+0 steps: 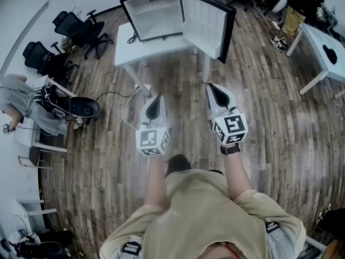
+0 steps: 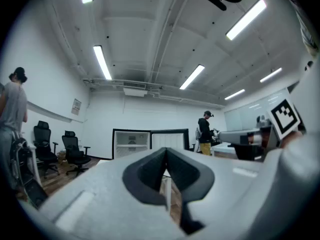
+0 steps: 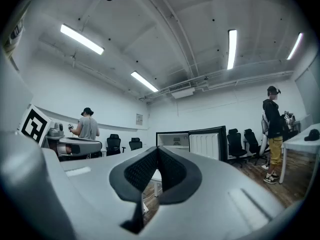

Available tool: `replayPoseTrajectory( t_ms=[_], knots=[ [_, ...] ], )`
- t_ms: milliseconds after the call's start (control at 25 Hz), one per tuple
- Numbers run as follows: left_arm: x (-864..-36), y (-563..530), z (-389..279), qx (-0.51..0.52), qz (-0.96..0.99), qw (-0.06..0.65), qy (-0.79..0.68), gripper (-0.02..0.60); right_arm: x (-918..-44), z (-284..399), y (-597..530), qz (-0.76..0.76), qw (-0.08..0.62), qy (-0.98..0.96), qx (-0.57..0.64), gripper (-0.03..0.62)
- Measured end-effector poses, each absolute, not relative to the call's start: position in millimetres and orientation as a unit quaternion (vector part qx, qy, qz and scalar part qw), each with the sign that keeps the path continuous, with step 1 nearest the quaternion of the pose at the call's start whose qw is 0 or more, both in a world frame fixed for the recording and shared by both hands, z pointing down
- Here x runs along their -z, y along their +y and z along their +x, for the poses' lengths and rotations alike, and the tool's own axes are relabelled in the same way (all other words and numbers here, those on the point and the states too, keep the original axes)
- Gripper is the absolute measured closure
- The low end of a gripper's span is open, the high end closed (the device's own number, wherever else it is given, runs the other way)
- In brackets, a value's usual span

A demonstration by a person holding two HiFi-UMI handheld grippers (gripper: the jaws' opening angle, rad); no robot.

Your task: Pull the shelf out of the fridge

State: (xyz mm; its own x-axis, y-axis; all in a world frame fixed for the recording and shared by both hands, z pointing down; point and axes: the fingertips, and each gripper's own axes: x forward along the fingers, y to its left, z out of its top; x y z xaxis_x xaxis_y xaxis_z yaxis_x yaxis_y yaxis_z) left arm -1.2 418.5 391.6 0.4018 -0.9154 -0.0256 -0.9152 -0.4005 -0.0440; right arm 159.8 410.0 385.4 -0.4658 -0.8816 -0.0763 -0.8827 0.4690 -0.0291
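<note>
A small black fridge [image 1: 158,14] stands on a white table [image 1: 125,50] across the room, its door [image 1: 207,23] swung open to the right. In the left gripper view a white shelf [image 2: 131,145] crosses its pale inside. I hold both grippers level in front of my chest, well short of the table. The left gripper [image 1: 156,97] and the right gripper [image 1: 212,86] point toward the fridge. In the left gripper view the left gripper [image 2: 166,149] has its dark pads together, empty. The right gripper [image 3: 157,148] looks the same in its own view.
Wood floor lies between me and the table, with a cable [image 1: 127,110] trailing near the table legs. Black office chairs [image 1: 81,28] stand at the left. A person [image 1: 21,101] sits at far left, and another person [image 1: 295,16] stands by a white desk [image 1: 323,55] at right.
</note>
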Motion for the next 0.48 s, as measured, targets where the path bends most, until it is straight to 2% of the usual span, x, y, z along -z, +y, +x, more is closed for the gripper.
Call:
replayPoseTrajectory(
  t_ms=[240,480],
  knots=[
    [-399.3,381.7,-27.9,-0.003,-0.829,0.032,0.558,0.583,-401.2,155.5,376.1,-0.519,0.024,0.855,0.010,0.589],
    [-397.0,318.4,-96.1,-0.006,-0.820,0.049,0.570,0.583,-405.2,163.4,316.1,-0.569,0.013,0.822,0.014,0.589]
  ],
)
